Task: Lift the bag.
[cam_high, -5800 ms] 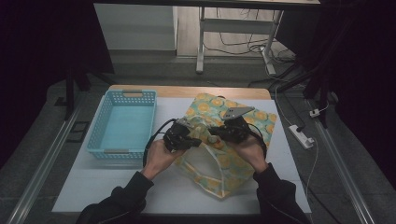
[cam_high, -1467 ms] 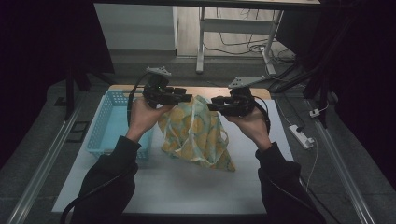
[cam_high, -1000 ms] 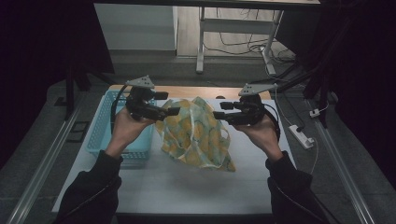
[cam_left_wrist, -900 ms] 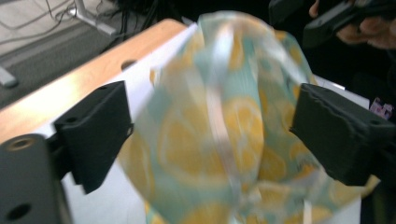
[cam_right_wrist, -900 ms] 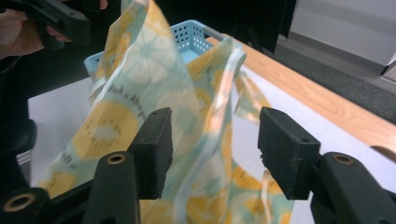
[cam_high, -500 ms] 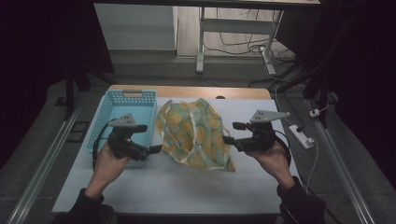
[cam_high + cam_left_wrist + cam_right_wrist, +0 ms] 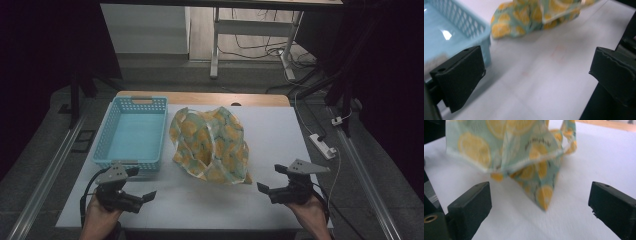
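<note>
A crumpled cloth (image 7: 210, 145) printed with yellow lemons on pale green lies in a heap on the white table (image 7: 280, 130), held by nothing. My left gripper (image 7: 141, 184) hovers near the table's front left, in front of the blue basket (image 7: 131, 132), jaws wide open and empty. In the left gripper view (image 7: 536, 72) the cloth (image 7: 536, 15) lies well ahead and the basket (image 7: 449, 27) is to the left. My right gripper (image 7: 270, 179) is at the front right; its jaws have just been opening and nothing is between them. The right gripper view (image 7: 539, 205) faces the cloth (image 7: 519, 152).
The light blue basket holds nothing and stands at the table's left, its near wall close to my left gripper. A white power strip (image 7: 322, 145) lies off the table's right edge. A wooden strip (image 7: 200, 98) runs along the table's far edge.
Both hands have dropped and pulled back to the table's near edge, spreading apart. The cloth they held up between them has been let go and now lies heaped on the table.
</note>
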Tool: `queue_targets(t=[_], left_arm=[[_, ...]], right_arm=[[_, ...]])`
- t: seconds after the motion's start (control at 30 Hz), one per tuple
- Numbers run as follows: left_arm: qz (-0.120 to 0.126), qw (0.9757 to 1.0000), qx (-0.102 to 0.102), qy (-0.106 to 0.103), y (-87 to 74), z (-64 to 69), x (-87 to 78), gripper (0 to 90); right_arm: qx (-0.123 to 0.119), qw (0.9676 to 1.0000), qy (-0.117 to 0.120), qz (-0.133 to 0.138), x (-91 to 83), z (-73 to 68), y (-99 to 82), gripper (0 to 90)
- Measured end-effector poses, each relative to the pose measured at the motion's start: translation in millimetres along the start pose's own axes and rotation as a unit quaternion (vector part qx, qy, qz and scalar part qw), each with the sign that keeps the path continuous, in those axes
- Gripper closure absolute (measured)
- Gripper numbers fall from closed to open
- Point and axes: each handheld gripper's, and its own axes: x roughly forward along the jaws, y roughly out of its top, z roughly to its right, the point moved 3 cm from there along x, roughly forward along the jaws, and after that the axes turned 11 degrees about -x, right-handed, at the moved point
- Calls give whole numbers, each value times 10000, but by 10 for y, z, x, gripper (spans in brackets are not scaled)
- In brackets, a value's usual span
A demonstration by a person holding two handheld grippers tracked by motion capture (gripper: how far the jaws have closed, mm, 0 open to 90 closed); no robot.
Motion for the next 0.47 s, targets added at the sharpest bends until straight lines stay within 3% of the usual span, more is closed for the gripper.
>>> queue_targets(t=[0.17, 0.27, 0.3, 0.47], left_arm=[[-79, 9996, -109, 268, -278, -114, -28, 0], [-302, 9987, -291, 296, -389, -216, 28, 0], [-368, 9981, -378, 321, -394, -230, 48, 0], [-396, 9980, -423, 269, -383, -237, 58, 0]], right_arm=[[110, 9993, -283, -220, -116, -7, -306, 26], [218, 9982, -411, -371, -153, 1, -483, 24], [246, 9979, -421, -430, -156, 2, -536, 24], [400, 9960, -351, -722, -133, 23, -715, 16]])
